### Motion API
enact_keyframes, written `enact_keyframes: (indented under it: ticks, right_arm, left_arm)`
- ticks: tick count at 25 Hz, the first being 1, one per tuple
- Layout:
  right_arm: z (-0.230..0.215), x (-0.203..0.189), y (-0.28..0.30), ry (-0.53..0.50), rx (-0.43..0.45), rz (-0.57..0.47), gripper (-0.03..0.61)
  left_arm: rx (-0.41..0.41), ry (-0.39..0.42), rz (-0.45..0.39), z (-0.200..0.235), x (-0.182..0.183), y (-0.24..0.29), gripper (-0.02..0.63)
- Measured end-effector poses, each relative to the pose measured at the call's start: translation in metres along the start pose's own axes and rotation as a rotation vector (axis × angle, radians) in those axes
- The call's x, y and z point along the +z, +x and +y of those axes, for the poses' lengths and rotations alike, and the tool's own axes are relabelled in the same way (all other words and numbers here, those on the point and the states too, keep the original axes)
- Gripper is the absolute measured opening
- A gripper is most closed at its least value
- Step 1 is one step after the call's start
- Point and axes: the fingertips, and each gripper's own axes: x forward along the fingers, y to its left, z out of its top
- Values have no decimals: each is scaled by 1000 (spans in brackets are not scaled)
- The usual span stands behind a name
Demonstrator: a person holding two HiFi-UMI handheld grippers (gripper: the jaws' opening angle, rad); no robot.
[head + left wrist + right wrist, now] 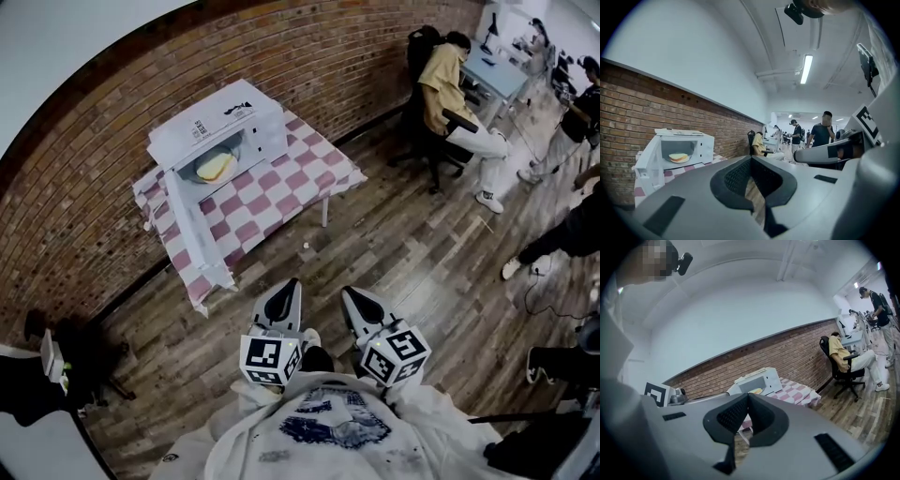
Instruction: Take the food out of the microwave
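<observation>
A white microwave (225, 127) stands on a table with a red-and-white chequered cloth (281, 192). Its door (192, 230) hangs wide open toward me. Inside lies the food (214, 167), a yellow sandwich-like piece on a plate. The left gripper view also shows the microwave (686, 140) and the food (678, 157), and the right gripper view shows the microwave (757, 379) far off. My left gripper (281, 302) and right gripper (362, 305) are side by side over the wooden floor, well short of the table. Both are shut and hold nothing.
A brick wall (309, 56) runs behind the table. A person sits in a black office chair (450, 89) at a desk (497, 66) to the right. Other people stand at the far right (562, 234). A dark stand with gear (66, 361) is at the left.
</observation>
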Motion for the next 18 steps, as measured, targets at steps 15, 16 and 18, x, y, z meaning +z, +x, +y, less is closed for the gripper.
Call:
enact_keyframes:
  ticks: [15,16,18]
  right_arm:
    - [4,22,124,-16,37,37,14]
    - [5,22,127,-18,38,41,14]
    - [5,23,134,-20,40,43,14]
  left_arm:
    - [26,-58,0,105,15,60,9]
    - [27,-61,2,107,14,60,9]
    - [28,-64,4,112,14,60,9]
